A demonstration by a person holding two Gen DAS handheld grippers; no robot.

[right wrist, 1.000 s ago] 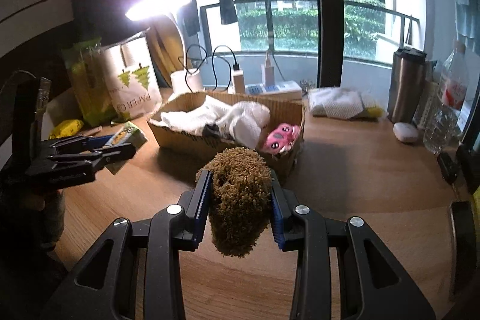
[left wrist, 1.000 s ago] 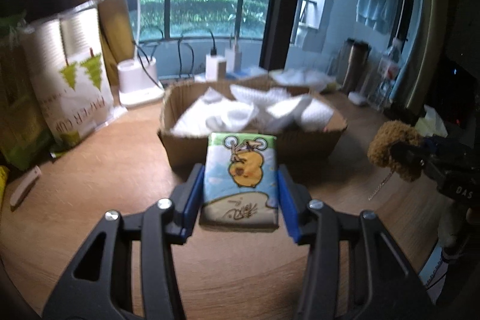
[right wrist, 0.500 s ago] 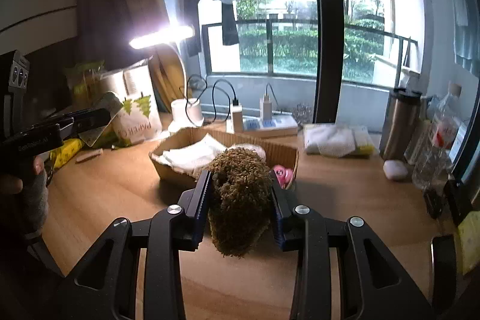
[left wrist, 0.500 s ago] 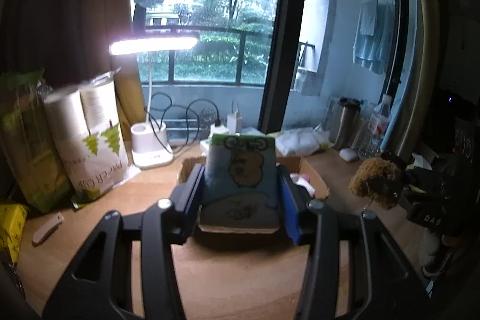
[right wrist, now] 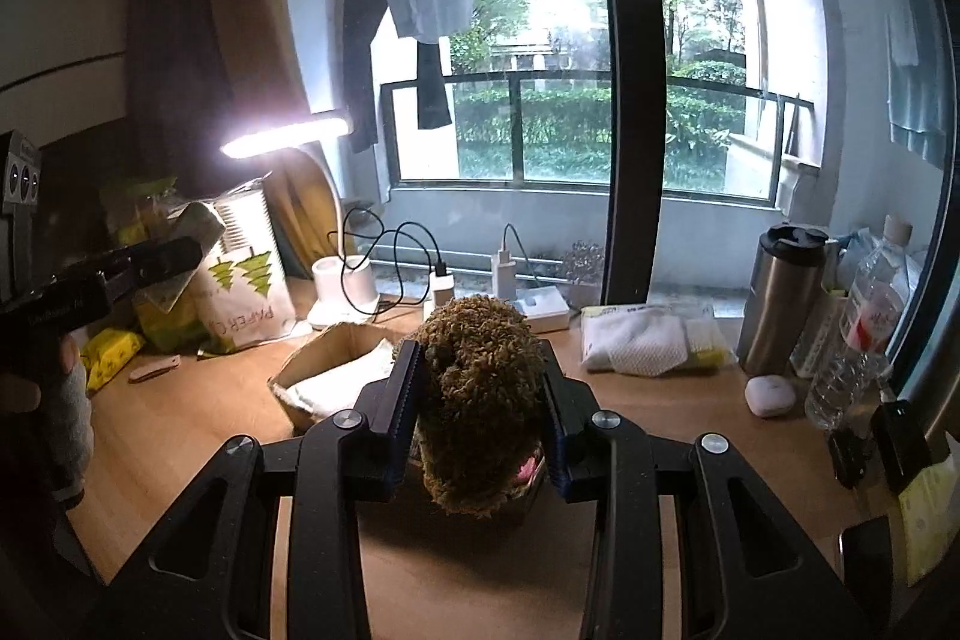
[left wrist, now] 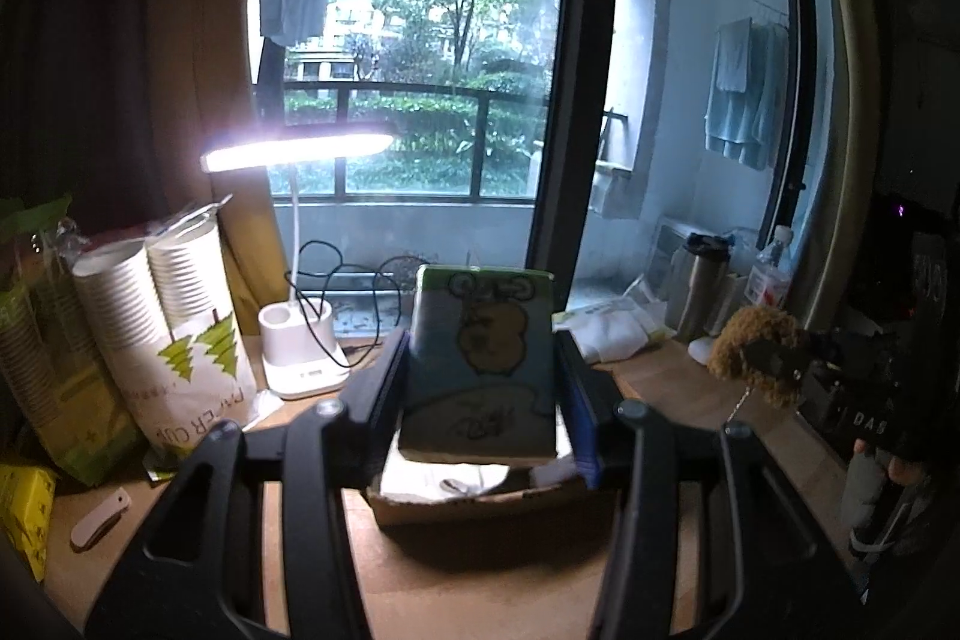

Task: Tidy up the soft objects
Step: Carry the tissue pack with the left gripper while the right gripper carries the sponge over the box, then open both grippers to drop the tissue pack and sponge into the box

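My left gripper is shut on a tissue pack with a cartoon print and holds it raised over the near end of the cardboard box, which holds white cloths. My right gripper is shut on a brown fuzzy plush toy and holds it above the same box. A pink item peeks out below the plush. The plush also shows at the right of the left wrist view.
A lit desk lamp, a paper cup bag, green and yellow packs stand at the left. A folded white cloth, steel tumbler, water bottle and white pebble-shaped item lie at the right. Chargers sit by the window.
Both grippers have risen well above the wooden table and moved over the box, each keeping its hold. The box now sits low under the fingers.
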